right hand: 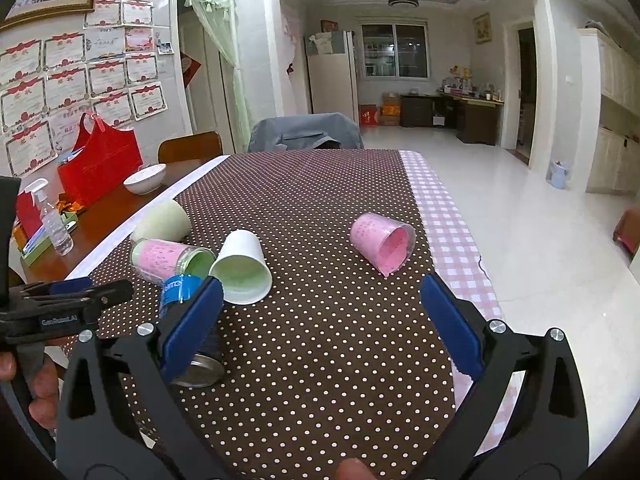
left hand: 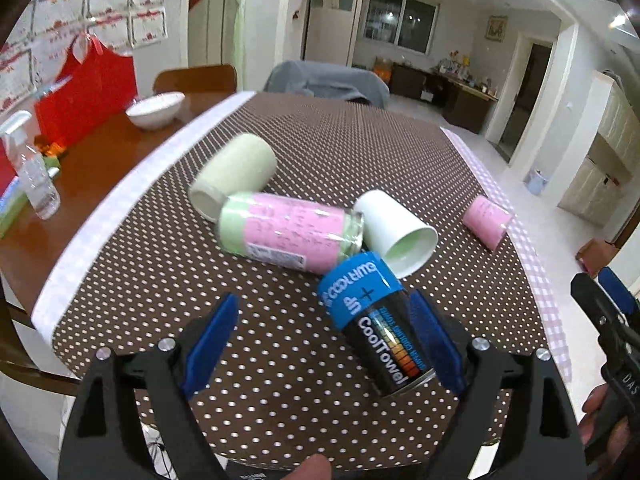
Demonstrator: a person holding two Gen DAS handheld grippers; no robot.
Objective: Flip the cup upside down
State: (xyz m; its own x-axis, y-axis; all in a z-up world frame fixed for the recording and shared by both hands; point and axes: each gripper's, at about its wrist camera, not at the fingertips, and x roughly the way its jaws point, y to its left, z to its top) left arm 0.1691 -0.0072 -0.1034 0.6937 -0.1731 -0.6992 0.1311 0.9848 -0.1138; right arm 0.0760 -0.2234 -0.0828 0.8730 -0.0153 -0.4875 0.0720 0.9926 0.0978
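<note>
Left wrist view: both grippers' jaws gape empty, and the crowded black can (left hand: 376,320) could roll into the white cup (left hand: 394,236).

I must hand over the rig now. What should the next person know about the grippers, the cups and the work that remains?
Left gripper: jaws open, holding nothing; the black can lies between them, close to the right finger.
Right gripper: jaws open, empty, over the tablecloth.
Things: white cup, pink cup, pale green cup and pink-green jar all lie on their sides on the cloth.
Done: nothing visible; no cup stands mouth down.
Left: grasp a cup, turn it and set it rim down. The pink cup lies apart from the others and looks easiest for the right gripper.
</note>
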